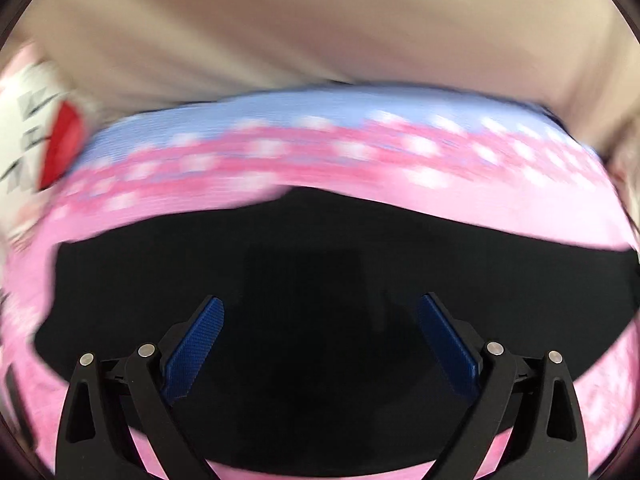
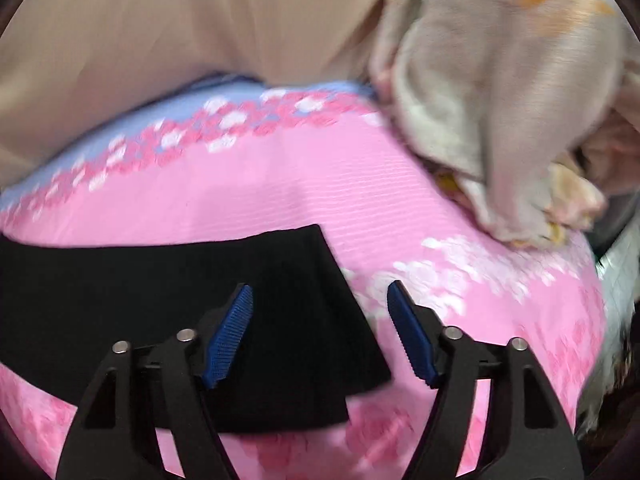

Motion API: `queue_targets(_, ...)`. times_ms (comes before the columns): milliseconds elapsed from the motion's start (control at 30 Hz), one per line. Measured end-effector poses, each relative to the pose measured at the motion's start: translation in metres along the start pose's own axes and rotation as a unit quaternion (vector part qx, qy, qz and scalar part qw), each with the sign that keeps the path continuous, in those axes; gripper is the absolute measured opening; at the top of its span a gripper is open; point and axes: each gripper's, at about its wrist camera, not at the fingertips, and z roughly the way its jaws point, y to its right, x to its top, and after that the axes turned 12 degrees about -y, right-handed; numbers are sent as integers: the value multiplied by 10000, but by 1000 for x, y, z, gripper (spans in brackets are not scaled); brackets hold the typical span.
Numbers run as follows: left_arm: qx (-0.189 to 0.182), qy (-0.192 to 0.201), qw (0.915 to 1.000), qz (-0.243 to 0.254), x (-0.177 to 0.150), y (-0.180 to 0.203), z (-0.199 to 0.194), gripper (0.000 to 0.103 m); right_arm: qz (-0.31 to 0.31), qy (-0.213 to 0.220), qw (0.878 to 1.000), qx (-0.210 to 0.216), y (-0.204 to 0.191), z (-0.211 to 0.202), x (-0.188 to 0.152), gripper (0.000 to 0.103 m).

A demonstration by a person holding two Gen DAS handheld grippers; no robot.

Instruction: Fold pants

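Note:
Black pants (image 1: 320, 264) lie flat on a pink flowered cover (image 1: 360, 184). My left gripper (image 1: 320, 306) is open and empty above the middle of the black cloth. In the right wrist view the pants (image 2: 160, 280) show a folded end with two layered edges near the centre. My right gripper (image 2: 320, 292) is open and empty, hovering over that end: the left finger is over the black cloth, the right finger (image 2: 408, 328) over the pink cover.
The cover (image 2: 280, 184) has a blue band with pink and white flowers at the far side. A beige curtain (image 2: 160, 32) hangs behind. A crumpled pale cloth pile (image 2: 500, 100) sits at the far right. A white and red object (image 1: 40, 136) is at far left.

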Motion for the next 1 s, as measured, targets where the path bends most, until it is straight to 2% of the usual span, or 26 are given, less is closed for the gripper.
queue_targets(67,-8,-167,9994,301,-1,38,19,96,-473,84,9982,-370,-17,3,2,47)
queue_targets(100,10,-240,9988,421,-1,54,28,96,-517,74,9980,-350,-17,4,1,47)
queue_targets(133,20,-311,9982,510,-3,64,36,96,-513,66,9983,-252,-14,4,2,39)
queue_targets(167,33,-372,9976,586,-4,76,42,96,-527,74,9984,-211,-12,2,2,20)
queue_targets(233,120,-384,9972,629,-4,90,50,96,-563,92,9983,-145,-3,-3,7,8)
queue_targets(367,106,-300,9971,698,2,109,50,96,-717,335,9963,-344,2,-14,27,8)
queue_targets(400,51,-307,9969,718,3,114,51,96,-764,301,9960,-363,3,-8,32,8)
queue_targets(467,37,-328,9965,763,3,120,53,96,-801,-85,9962,-326,6,20,34,12)
queue_targets(567,208,-179,9967,761,-2,126,55,98,-556,308,9980,48,16,0,25,18)
queue_targets(667,143,-214,9971,720,-2,125,54,97,-344,595,9975,136,19,-29,11,22)
queue_targets(800,8,-231,9970,741,-9,128,46,97,16,84,9989,456,29,-29,-24,22)
queue_targets(933,-64,-214,9957,901,-23,139,40,97,530,48,9916,1182,52,-24,-53,24)
queue_targets(1000,-128,-269,9941,1046,-28,149,41,97,605,11,9904,1244,54,-16,-52,26)
